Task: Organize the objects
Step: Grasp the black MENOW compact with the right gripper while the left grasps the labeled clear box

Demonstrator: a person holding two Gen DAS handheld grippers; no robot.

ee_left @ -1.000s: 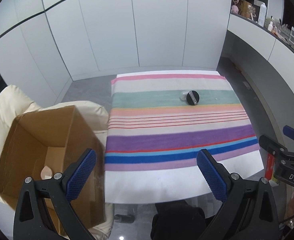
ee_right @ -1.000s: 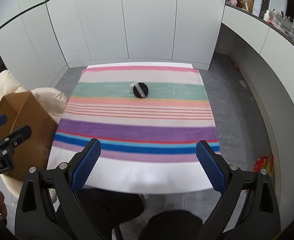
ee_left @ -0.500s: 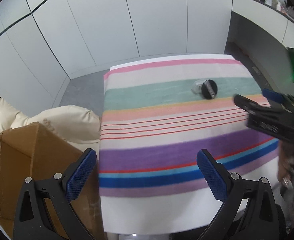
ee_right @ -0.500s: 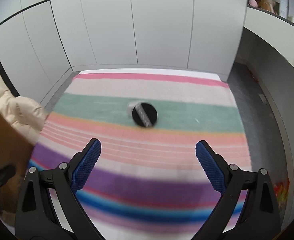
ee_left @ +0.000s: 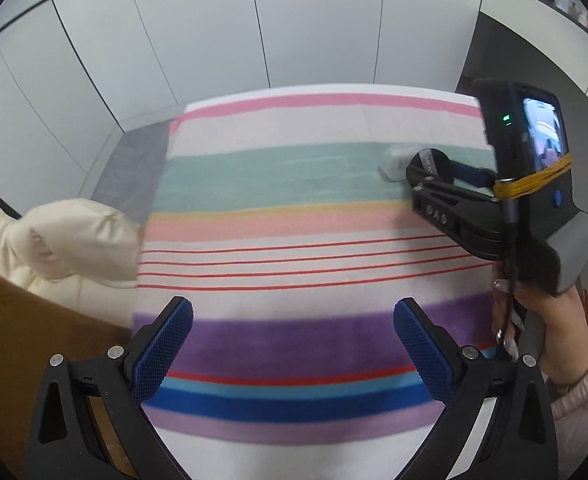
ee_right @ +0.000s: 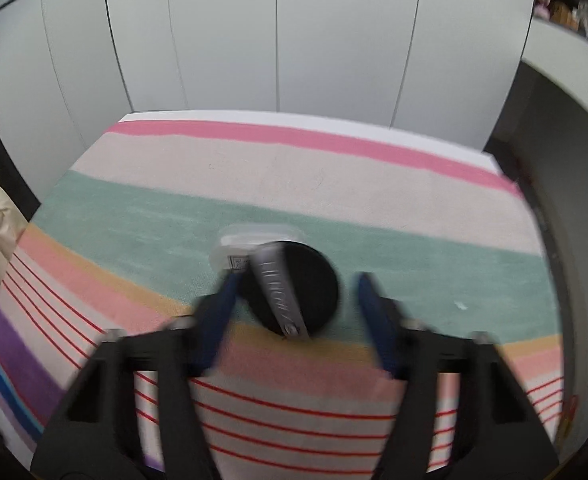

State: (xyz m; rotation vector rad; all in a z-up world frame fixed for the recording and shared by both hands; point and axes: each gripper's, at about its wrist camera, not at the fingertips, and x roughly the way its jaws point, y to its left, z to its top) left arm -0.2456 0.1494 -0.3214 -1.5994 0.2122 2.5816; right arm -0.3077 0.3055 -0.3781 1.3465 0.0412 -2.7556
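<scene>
A clear jar [ee_right: 253,240] with a round black lid [ee_right: 310,280] lies on its side on the green stripe of the striped cloth [ee_right: 173,208]. My right gripper [ee_right: 297,282] is low over it, blurred, with its jaws closing and the lid between them. The left blue pad is at the lid's edge and the right pad stands apart from it. In the left wrist view the jar's lid [ee_left: 430,164] sits at the right gripper's tips. My left gripper [ee_left: 292,306] hangs open over the purple stripe with nothing between its fingers.
A brown cardboard box [ee_left: 21,340] stands left of the table, with a cream padded cushion [ee_left: 73,240] behind it. A person's hand [ee_left: 542,320] in a pink sleeve holds the right gripper's handle. White cabinet doors [ee_left: 314,20] close off the far side. A counter runs along the right.
Both grippers have come forward and down over the cloth. The right gripper has reached the jar and its jaws have narrowed around the lid. It now shows in the left wrist view.
</scene>
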